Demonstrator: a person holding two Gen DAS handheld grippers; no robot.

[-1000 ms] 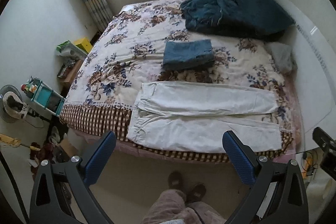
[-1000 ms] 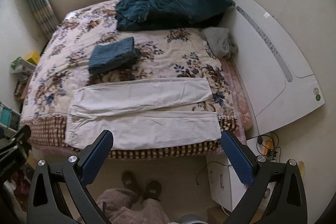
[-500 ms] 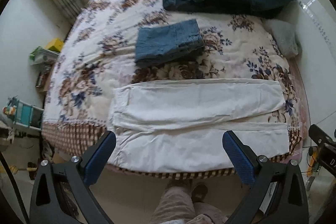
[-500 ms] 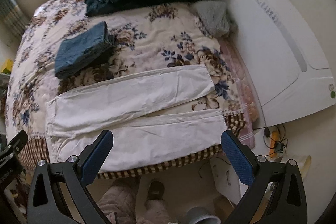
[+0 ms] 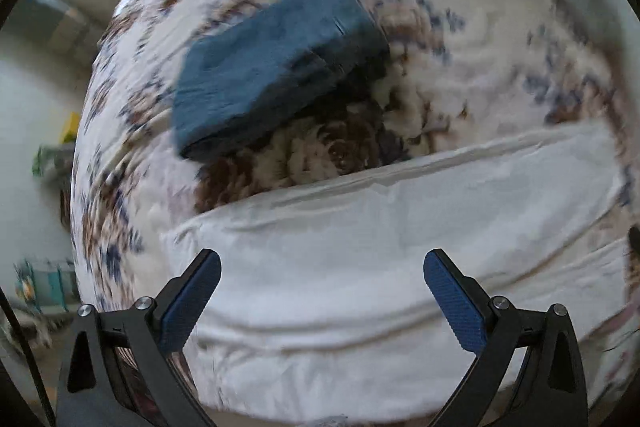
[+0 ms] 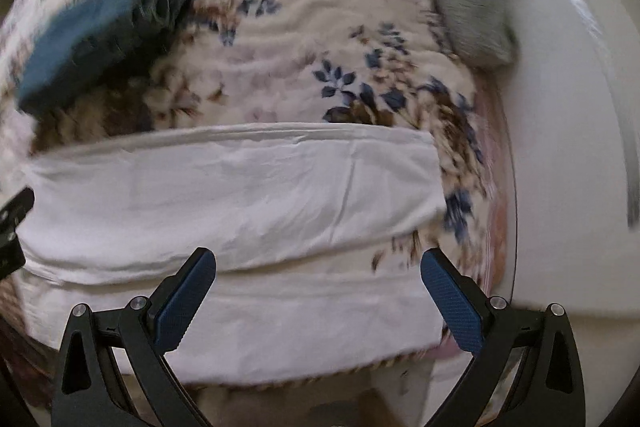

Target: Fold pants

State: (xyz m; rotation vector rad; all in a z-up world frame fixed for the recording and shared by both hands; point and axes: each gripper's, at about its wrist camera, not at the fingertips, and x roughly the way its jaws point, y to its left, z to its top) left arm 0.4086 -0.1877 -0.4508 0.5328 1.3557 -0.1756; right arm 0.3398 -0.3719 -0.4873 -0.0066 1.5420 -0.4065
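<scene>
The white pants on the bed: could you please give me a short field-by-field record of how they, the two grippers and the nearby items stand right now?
garment: white cloth pants, spread flat across the near edge, legs side by side
surface: floral quilted bedspread
left gripper: jaws open, empty, over the waist end
right gripper: jaws open, empty, over the cuff end
contact: none visible
nearby: folded blue denim jeans beyond the pants; grey fuzzy cloth by the headboard
image quality: motion-blurred
</scene>
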